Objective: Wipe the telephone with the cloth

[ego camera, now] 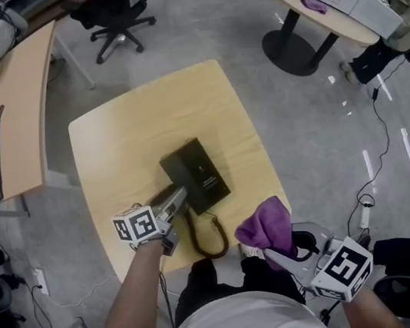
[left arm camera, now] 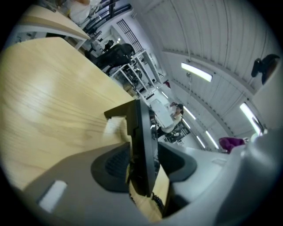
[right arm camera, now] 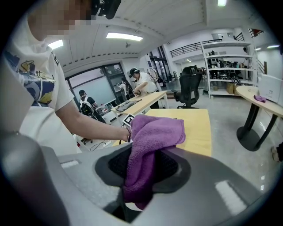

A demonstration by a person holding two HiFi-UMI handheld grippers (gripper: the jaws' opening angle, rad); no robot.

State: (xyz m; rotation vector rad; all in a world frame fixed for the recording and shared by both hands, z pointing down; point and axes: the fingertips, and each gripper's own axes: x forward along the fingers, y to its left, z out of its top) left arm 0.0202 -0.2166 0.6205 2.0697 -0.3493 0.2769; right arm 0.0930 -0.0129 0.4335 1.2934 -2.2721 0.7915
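A person at a square light-wood table (ego camera: 151, 114) works with a two-jaw tool in each hand. A black desk telephone (ego camera: 197, 172) lies flat near the middle of the tabletop, and its dark coiled cord (ego camera: 211, 240) loops off the near side toward the person.

The left gripper (ego camera: 178, 196) reaches in low from the person's left to the telephone's near left corner. In the left gripper view, the telephone (left arm camera: 143, 132) appears edge-on between the jaws of the left gripper (left arm camera: 143, 164). The jaws stand wide apart, with a clear gap between the far pad and the casing (whether the near pad touches cannot be told).

The right gripper (ego camera: 273, 253) hangs at the table's near right corner, apart from the telephone. Its jaws are clamped on a purple terry cloth (ego camera: 266, 227), which bunches up and forward out of the grip. In the right gripper view, the cloth (right arm camera: 150, 141) is pinched between the two dark pads of the right gripper (right arm camera: 143, 172), with a tail hanging below and the larger fold flopping over the top.

Beyond the table, a black swivel office chair (ego camera: 118, 14) stands on the grey floor. A long pale desk (ego camera: 14, 113) runs along the left.
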